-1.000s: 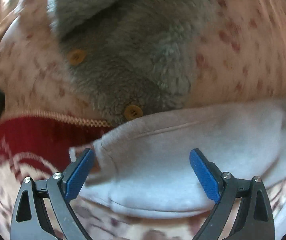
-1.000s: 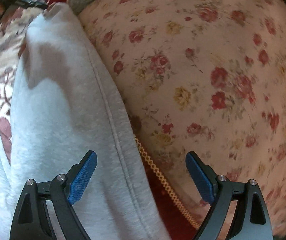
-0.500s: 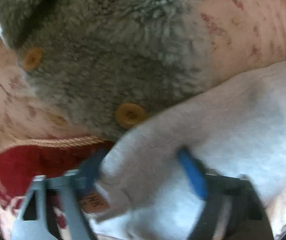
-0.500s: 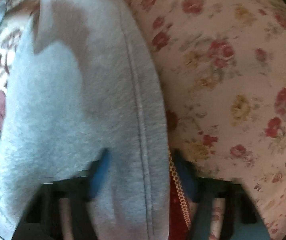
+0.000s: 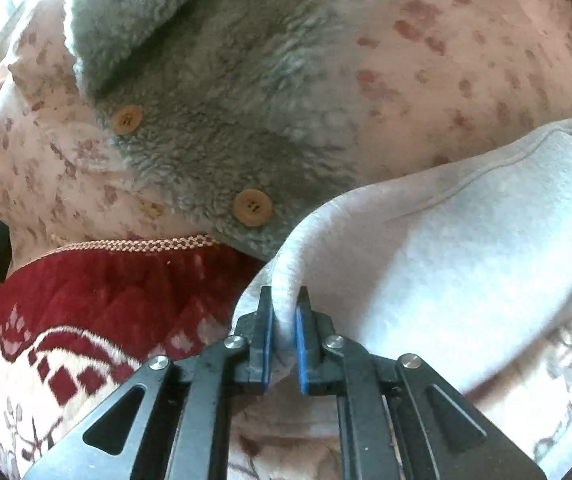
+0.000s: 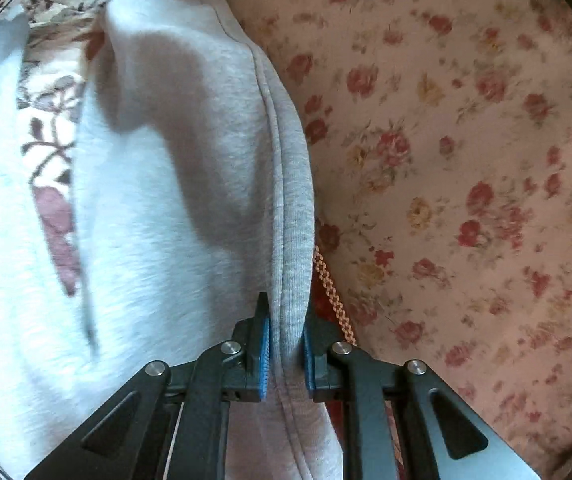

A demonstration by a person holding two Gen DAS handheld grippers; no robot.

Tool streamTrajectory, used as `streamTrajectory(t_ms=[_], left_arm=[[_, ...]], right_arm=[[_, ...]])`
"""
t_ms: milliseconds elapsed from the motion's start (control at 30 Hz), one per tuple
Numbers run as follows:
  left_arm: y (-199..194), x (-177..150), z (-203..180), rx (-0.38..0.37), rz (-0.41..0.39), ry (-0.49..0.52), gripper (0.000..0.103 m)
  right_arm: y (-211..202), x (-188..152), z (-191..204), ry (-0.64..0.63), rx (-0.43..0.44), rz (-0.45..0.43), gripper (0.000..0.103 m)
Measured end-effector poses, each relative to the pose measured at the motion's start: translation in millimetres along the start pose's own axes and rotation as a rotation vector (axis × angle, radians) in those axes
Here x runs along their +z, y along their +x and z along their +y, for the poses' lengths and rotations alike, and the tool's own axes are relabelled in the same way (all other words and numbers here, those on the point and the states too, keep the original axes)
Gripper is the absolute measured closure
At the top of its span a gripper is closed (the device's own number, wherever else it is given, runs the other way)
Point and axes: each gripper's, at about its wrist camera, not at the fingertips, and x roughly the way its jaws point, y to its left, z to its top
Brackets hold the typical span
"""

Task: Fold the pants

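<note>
While the left gripper (image 5: pixel 284 334) was clamped on one corner of the grey pants (image 5: pixel 445 264), their hemmed edge was stretched away rightward from its fingers. The right gripper (image 6: pixel 286 344) was pinched on that edge, which ran straight ahead.

Most of the light grey pants (image 6: pixel 146 240) beyond both frames' edges

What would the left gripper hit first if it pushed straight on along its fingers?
Most likely the grey pants themselves: the left gripper is shut on their edge, and the cloth bunches just ahead. Beyond that fold lies the fuzzy grey garment with buttons; depth there is unclear.
</note>
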Motion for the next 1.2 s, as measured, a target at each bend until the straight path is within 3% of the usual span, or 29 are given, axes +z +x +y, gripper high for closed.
streamTrajectory(t_ms=[300,467,633,800,833,867,900,933,967,1000,1067,1133,1200], left_arm=[[-96,-31,-21,-0.022,-0.125,-0.01,0.094],[-148,-78,-31,-0.034,-0.168,-0.029,0.094],[-167,-138,-54,-0.07,-0.151,-0.067,0.094],[-176,-175,-67,-0.098,-0.13,-0.178,0.091],[-179,-179,-68,-0.098,-0.133,-0.2,0.088],[-182,-183,-69,-0.104,-0.134,-0.226,0.084],[-185,-187,-68,-0.115,-0.133,-0.258,0.071],[-189,-189,-69,-0.118,-0.135,-0.284,0.05],[-194,-192,-69,-0.115,-0.146,-0.312,0.041],[-200,-194,-70,-0.121,-0.165,-0.345,0.033],[-209,-195,-73,-0.145,-0.189,-0.4,0.029],[-217,-191,-77,-0.142,-0.205,-0.467,0.015],[-221,-183,-82,-0.142,-0.214,-0.538,0.012]], right_arm=[[-90,-41,31,0.034,-0.02,-0.099,0.091],[-124,-77,76,0.05,0.036,-0.125,0.091],[-121,-111,120,0.115,0.088,-0.151,0.089],[-109,-136,135,0.293,0.104,-0.187,0.078],[-111,-142,136,0.339,0.126,-0.195,0.069],[-115,-150,137,0.392,0.16,-0.218,0.053],[-118,-155,138,0.417,0.175,-0.233,0.043],[-123,-164,140,0.459,0.187,-0.254,0.029],[-126,-169,141,0.483,0.189,-0.262,0.024],[-129,-175,142,0.513,0.198,-0.271,0.024],[-131,-189,142,0.612,0.23,-0.283,0.024],[-128,-204,135,0.757,0.292,-0.289,0.024],[-120,-220,126,0.926,0.379,-0.302,0.023]])
